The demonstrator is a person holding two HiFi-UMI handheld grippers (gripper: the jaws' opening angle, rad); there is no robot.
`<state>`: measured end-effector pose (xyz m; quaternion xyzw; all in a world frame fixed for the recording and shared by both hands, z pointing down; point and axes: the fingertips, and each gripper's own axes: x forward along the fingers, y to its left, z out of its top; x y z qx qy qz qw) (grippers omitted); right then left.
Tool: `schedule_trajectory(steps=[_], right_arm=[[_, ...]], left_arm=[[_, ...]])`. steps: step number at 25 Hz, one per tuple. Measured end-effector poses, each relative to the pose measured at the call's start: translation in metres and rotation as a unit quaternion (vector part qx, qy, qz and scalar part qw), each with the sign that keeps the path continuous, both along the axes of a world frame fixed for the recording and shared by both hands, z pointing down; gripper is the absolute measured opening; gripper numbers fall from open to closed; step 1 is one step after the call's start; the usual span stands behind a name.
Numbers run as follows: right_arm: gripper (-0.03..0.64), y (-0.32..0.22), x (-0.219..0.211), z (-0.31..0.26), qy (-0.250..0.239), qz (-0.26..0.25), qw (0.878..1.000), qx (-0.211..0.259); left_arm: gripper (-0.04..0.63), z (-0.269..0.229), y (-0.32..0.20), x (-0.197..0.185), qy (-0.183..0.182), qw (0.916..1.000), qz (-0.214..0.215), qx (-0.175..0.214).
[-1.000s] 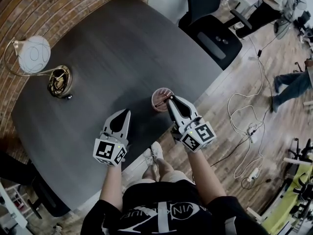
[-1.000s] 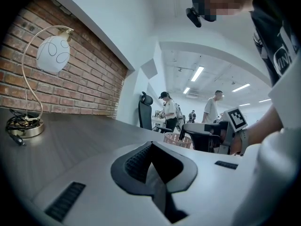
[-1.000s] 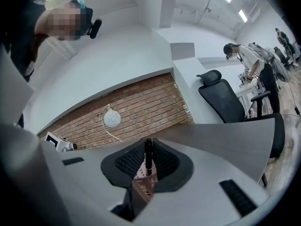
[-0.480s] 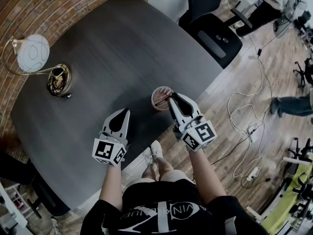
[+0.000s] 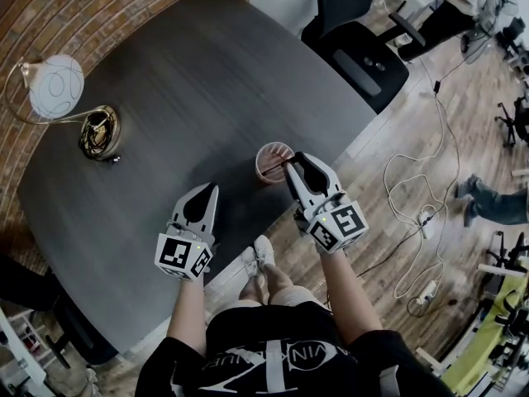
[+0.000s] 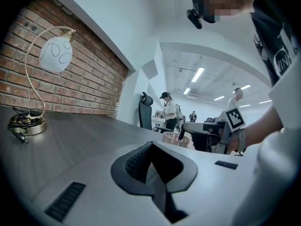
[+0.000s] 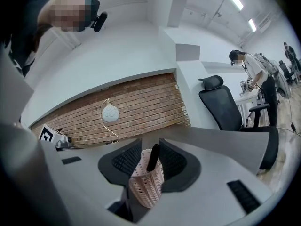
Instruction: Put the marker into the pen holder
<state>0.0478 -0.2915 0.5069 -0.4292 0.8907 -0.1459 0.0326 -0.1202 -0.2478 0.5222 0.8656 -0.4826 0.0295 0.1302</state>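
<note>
Black marker (image 7: pixel 153 158), standing in the pink mesh pen holder (image 7: pixel 146 189) between the opening fingers (image 7: pixel 126 160) of the right gripper (image 7: pixel 149 147), could topple that holder if snagged on withdrawal; left gripper (image 6: pixel 151 146) fingers clenched, empty.

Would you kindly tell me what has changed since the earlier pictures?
The right gripper's jaws are opening and have let go of the marker, which now leans in the pink pen holder, between the jaws but apparently free of them. The left gripper, shut and empty, the pen holder, the table and the lamp stayed as they were.
</note>
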Motion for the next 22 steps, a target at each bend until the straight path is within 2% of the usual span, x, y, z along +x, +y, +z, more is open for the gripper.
schedule_trajectory(steps=[8, 22], right_arm=[[0.163, 0.004, 0.006, 0.006, -0.020, 0.012, 1.000, -0.020], [0.172, 0.020, 0.016, 0.002, -0.013, 0.022, 0.999, -0.019]], left_arm=[[0.014, 0.001, 0.009, -0.001, 0.000, 1.0000, -0.001, -0.003], [0.014, -0.003, 0.024, -0.003, -0.001, 1.0000, -0.006, -0.002]])
